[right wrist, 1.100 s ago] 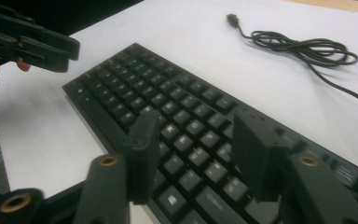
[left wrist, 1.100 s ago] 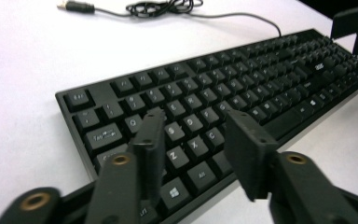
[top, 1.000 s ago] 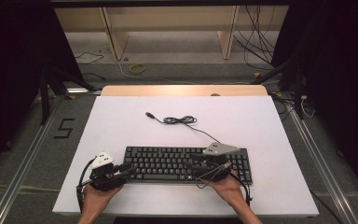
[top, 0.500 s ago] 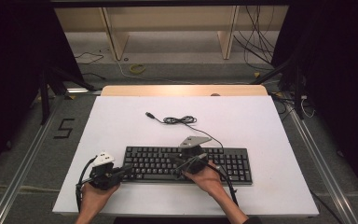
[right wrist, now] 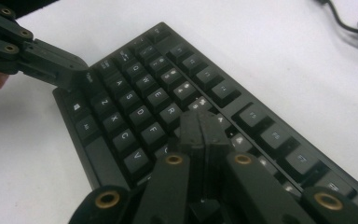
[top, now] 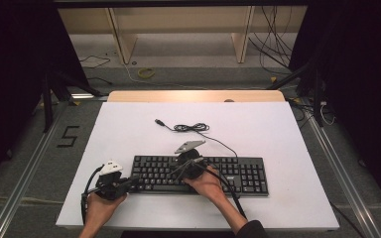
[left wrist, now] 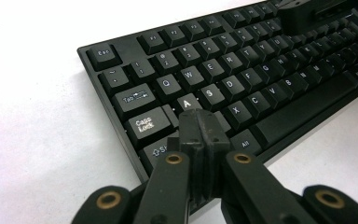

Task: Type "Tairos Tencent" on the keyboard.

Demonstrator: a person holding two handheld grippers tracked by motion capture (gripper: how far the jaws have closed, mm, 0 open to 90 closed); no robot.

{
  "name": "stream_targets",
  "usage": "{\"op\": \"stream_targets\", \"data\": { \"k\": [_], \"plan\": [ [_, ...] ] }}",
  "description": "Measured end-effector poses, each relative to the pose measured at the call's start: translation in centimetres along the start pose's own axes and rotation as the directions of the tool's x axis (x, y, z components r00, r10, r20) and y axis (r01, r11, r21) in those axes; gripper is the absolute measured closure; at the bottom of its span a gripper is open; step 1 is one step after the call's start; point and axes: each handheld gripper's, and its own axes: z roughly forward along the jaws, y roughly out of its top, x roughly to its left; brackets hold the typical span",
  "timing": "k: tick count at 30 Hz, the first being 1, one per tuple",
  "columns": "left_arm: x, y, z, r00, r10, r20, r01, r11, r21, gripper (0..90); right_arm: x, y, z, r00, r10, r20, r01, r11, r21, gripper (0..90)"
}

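Observation:
A black keyboard (top: 228, 173) lies across the near part of the white table (top: 258, 124). My left gripper (top: 137, 181) is at the keyboard's left end, its tip over the A and Caps Lock keys (left wrist: 148, 123). Its jaws have just been closing and now stand shut (left wrist: 199, 120) with nothing between them. My right gripper (top: 172, 174) points left over the keyboard's middle, shut and empty, its tip (right wrist: 200, 122) above the keys near R and F. The keyboard (right wrist: 135, 93) stretches away toward the left gripper (right wrist: 77, 74) in the right gripper view.
The keyboard's black cable (top: 191, 128) runs back from it in a loose coil to a plug. Wooden shelf legs and loose wires stand on the floor beyond the table's far edge. A "5" mark lies on the floor at left.
My right gripper has moved left along the keyboard, from its right part to its middle. The left hand has stayed at the keyboard's left end.

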Motion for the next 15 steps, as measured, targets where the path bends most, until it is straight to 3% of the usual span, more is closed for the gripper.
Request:
{"op": "stream_targets", "data": {
  "k": [15],
  "plan": [
    [0.3,-0.1,0.2,1.0000,-0.003,-0.008,0.004,0.9997,0.024,89.2,0.3,0.7,2.4,0.9999,0.011,0.002,-0.011,0.9989,0.046,90.0]
  ]
}}
